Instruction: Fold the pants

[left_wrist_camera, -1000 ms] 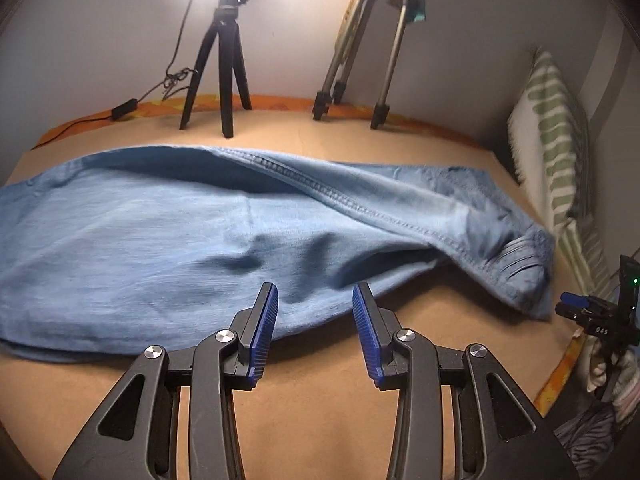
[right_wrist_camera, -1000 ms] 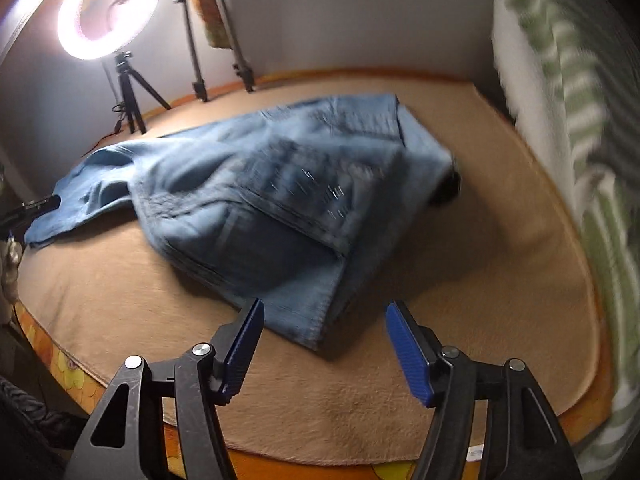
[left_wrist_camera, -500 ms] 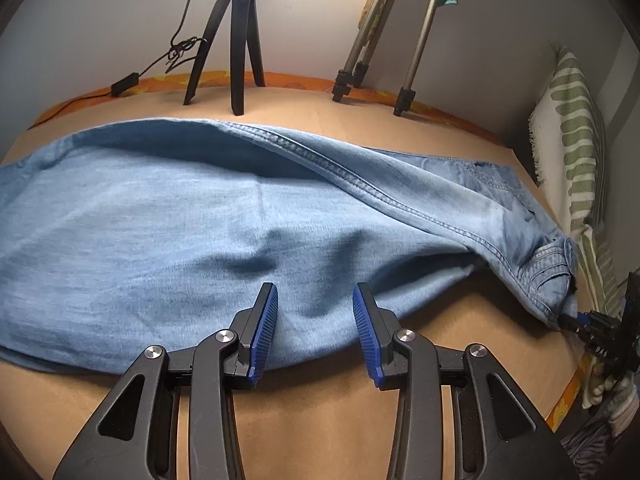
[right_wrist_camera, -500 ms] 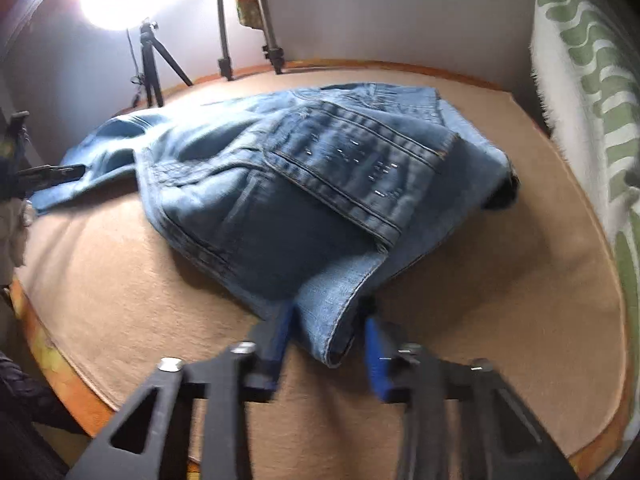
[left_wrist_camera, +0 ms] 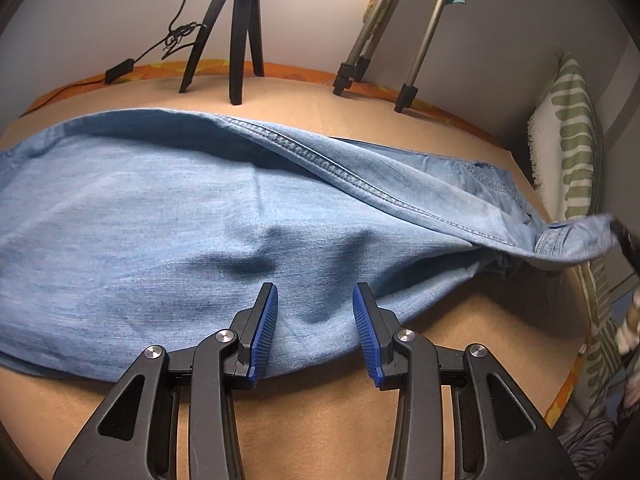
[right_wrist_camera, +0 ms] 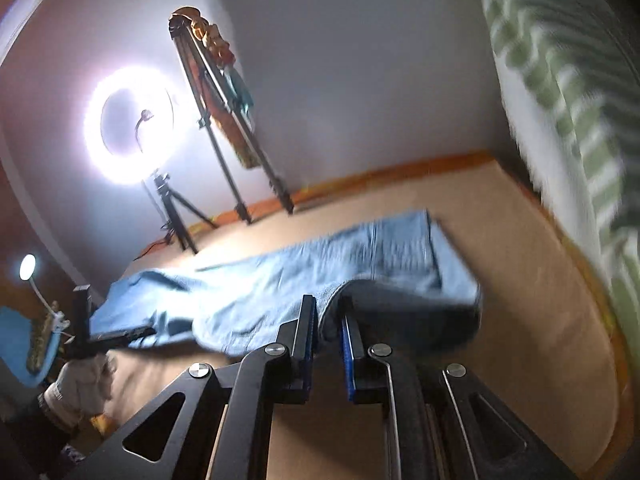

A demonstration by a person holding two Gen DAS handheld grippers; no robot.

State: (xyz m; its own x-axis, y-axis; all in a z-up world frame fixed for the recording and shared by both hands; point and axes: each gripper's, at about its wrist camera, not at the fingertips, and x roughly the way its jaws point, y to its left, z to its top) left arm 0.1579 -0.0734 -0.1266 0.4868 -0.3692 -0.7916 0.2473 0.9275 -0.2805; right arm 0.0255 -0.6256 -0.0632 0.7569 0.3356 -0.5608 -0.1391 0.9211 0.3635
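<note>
The right gripper (right_wrist_camera: 329, 332), whose jaws have just been closing, now pinches the waistband corner of the blue jeans (left_wrist_camera: 160, 220) and lifts it clear of the tan blanket (left_wrist_camera: 320, 420); a second ago that corner lay flat. The jeans stretch across the blanket, legs leftward. The left gripper (left_wrist_camera: 314, 320) hovers part-spread over their near edge, gripping nothing. Only the right wrist view shows the glowing ring light (right_wrist_camera: 132, 124); the left shows tripod legs (left_wrist_camera: 240, 40).
</note>
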